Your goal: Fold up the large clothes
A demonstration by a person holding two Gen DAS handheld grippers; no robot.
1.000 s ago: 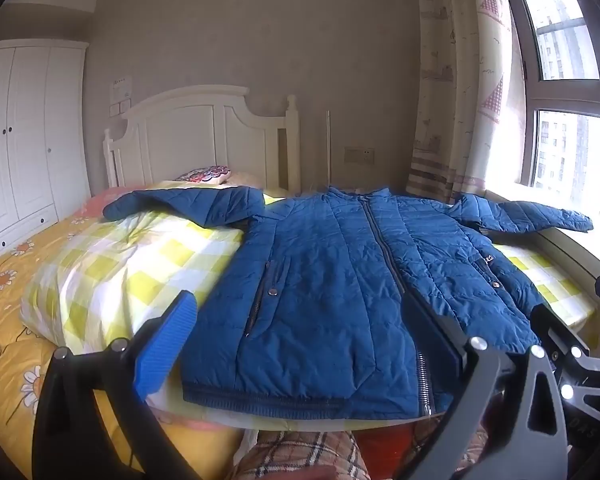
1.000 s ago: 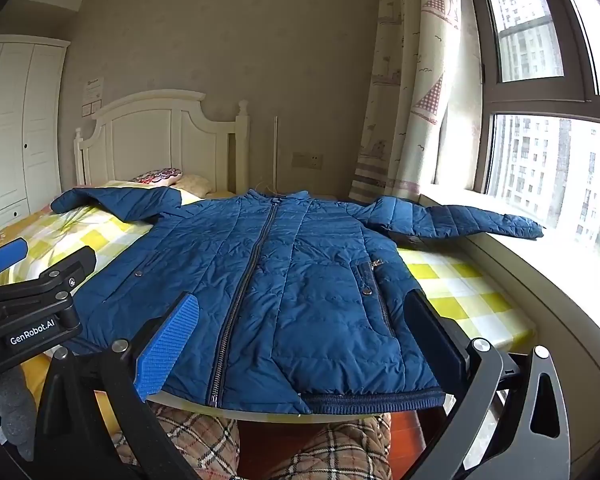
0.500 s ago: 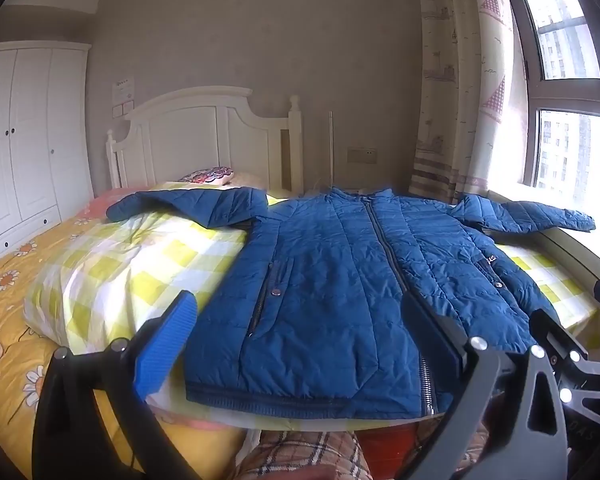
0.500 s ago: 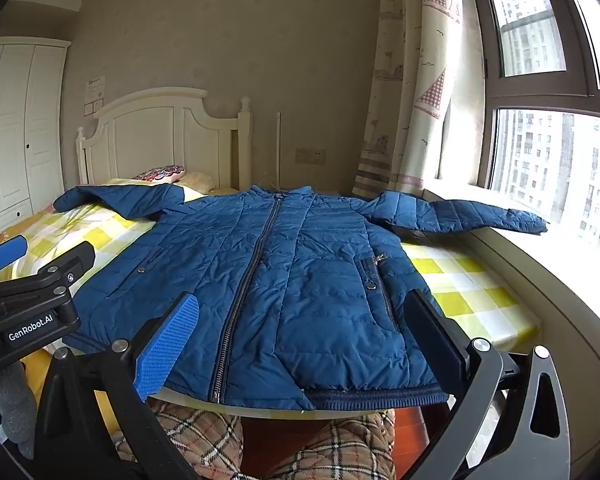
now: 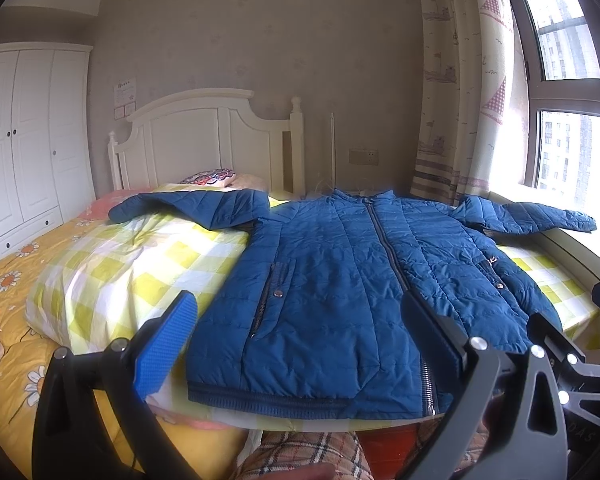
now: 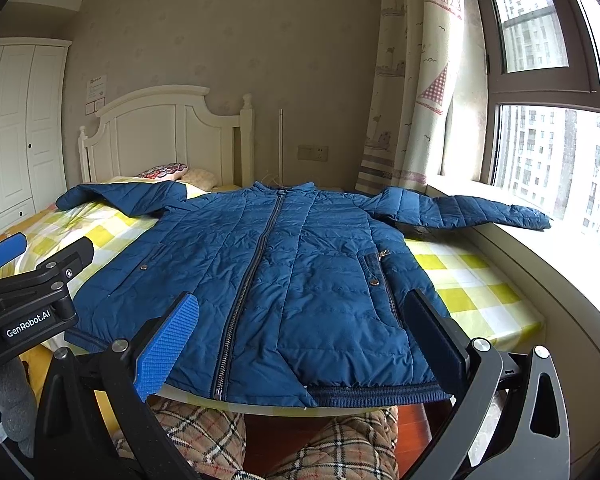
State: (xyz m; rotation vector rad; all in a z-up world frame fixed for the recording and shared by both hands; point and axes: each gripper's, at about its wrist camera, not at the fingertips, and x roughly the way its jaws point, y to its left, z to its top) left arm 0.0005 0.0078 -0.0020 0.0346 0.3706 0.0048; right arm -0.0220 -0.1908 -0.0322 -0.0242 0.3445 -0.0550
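A large blue quilted jacket point(image 5: 340, 280) lies flat and zipped on the bed, front up, hem toward me. Both sleeves are spread out: the left sleeve point(image 5: 188, 208) over the checked quilt, the right sleeve point(image 6: 460, 210) onto the window sill. The jacket also shows in the right wrist view point(image 6: 292, 280). My left gripper point(image 5: 300, 344) is open and empty, hovering before the hem. My right gripper point(image 6: 300, 340) is open and empty, also just short of the hem. The left gripper point(image 6: 32, 276) shows at the left of the right wrist view.
A yellow-and-white checked quilt point(image 5: 112, 268) covers the bed under the jacket. A white headboard point(image 5: 204, 140) and pillows stand at the far end. A white wardrobe point(image 5: 24, 136) is at left. A window sill point(image 6: 548, 256) and curtain point(image 6: 412, 80) run along the right. The person's plaid-clad legs point(image 6: 340, 444) are below.
Both grippers have shifted slightly; the jacket sits a little lower and nearer in both views. The jacket itself has not moved, and both grippers stay open.
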